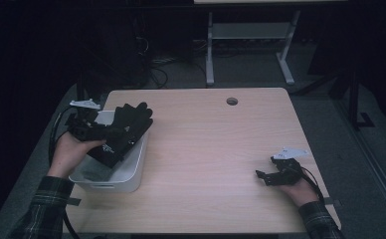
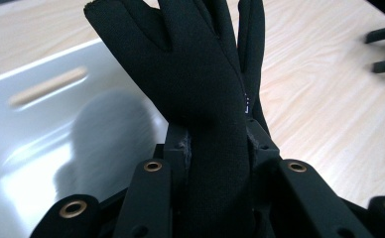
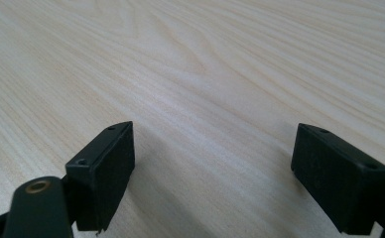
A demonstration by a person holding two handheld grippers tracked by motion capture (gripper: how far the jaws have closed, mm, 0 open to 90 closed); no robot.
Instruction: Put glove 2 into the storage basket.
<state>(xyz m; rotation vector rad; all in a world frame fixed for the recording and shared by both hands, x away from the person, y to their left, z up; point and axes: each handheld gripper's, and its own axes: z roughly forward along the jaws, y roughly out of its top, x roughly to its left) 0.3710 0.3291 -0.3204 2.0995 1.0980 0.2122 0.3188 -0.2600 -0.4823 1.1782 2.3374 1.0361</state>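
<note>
Black glove sits clamped betw. the left gripper jaws, pads pressing its cuff end, fingers fanning out past the tips. In the high view the glove hangs over the near-left part of the white bin, just above its rim, not resting inside. Left hand grips the tool from below, forearm in a plaid sleeve angled up toward the bin.

Right gripper lies low on the table, well apart from the glove, jaws spread wide w/ nothing betw. them; bare wood grain ahead of the tips.

Bin interior looks white w/ dark shadow; contents can't be told. Table is light wood w/ a cable hole at the far edge. Room beyond is dark; desk legs and cables on the floor.
</note>
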